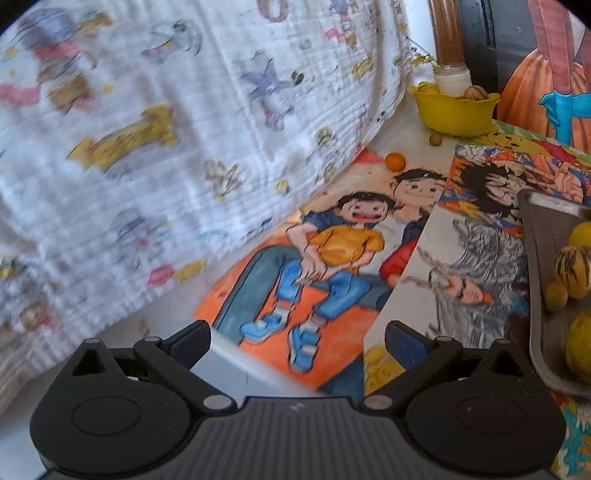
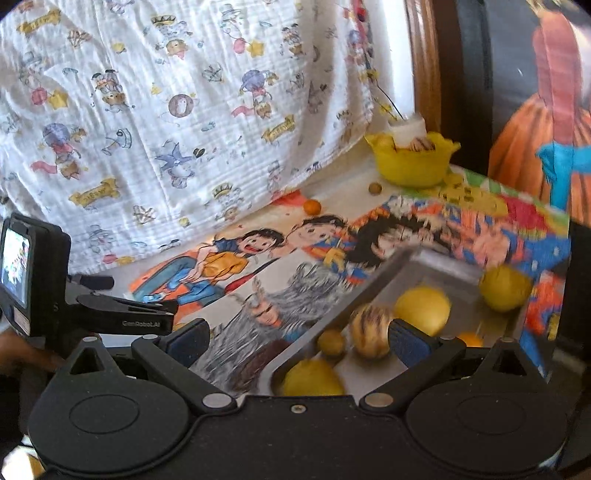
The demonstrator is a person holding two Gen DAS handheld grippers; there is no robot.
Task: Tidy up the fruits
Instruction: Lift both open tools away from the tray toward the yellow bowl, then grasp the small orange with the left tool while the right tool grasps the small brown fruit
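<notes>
A grey metal tray lies on the painted table and holds several yellow fruits, a striped one and a small brown one. The same tray shows at the right edge of the left wrist view. A yellow bowl with fruit and a white jar stands at the back. A small orange and a small brown fruit lie loose in front of the bowl. My right gripper hangs open over the tray's near corner, empty. My left gripper is open above the drawings, empty.
Colourful drawings cover the table. A white cartoon-print cloth hangs along the left and back. A wooden post and an orange painted figure stand behind the bowl. The left gripper's body and a hand show at the right view's left edge.
</notes>
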